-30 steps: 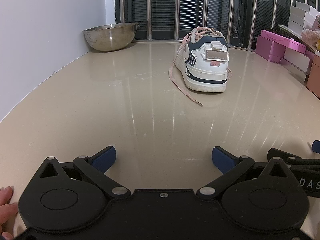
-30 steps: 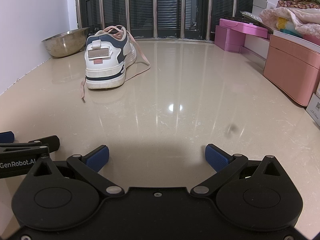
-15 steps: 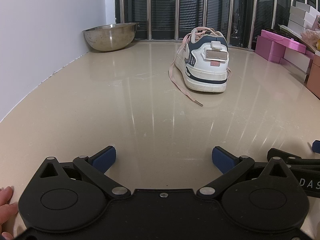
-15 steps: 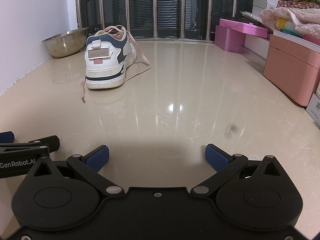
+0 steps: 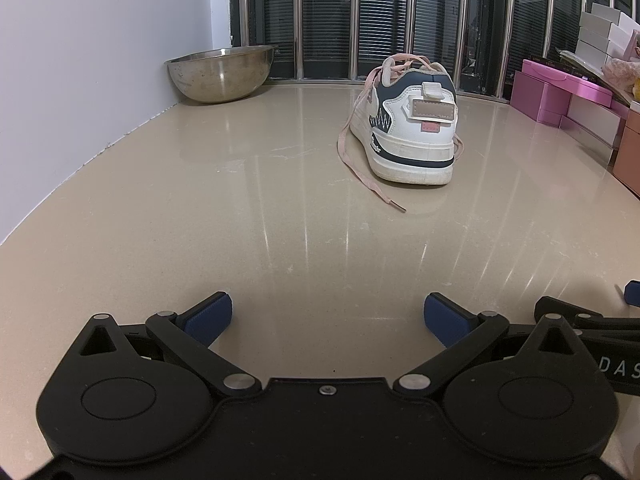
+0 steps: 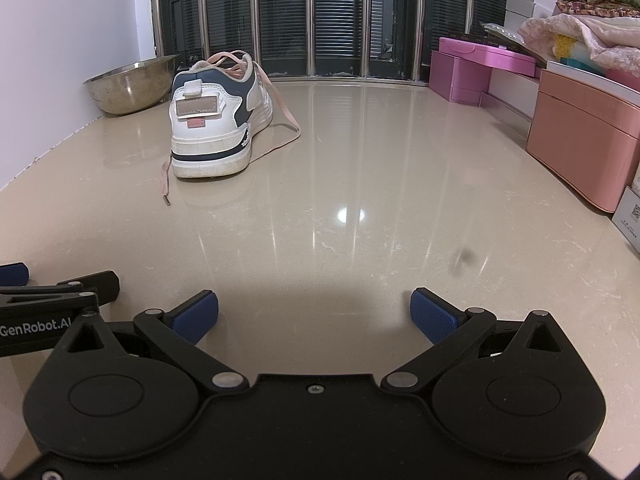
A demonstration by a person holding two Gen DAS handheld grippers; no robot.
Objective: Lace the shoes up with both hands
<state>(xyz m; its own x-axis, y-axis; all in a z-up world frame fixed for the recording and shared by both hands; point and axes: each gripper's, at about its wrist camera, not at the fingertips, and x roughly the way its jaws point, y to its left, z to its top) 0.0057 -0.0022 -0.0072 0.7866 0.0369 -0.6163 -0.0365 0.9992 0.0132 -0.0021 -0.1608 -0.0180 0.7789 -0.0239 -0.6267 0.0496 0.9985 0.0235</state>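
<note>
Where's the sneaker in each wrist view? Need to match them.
Left wrist: sneaker right of centre, upper half, heel towards the camera.
Right wrist: sneaker left of centre, upper half, heel towards the camera.
Shared landmark: steel bowl, left of the sneaker by the wall.

The shoe (image 5: 408,128) stands on the floor (image 5: 240,208), heel toward both cameras, well ahead of the grippers. 1 lace end (image 5: 376,184) trails on the floor left of the heel; the other lace (image 6: 286,124) loops on the floor right of the shoe. The bowl (image 5: 222,74) sits behind and left of the shoe, against the wall (image 5: 80,60). The boxes (image 6: 584,136) line the right side. The left gripper (image 5: 328,316) lies just beside the right gripper (image 6: 314,314), to its left.
</note>
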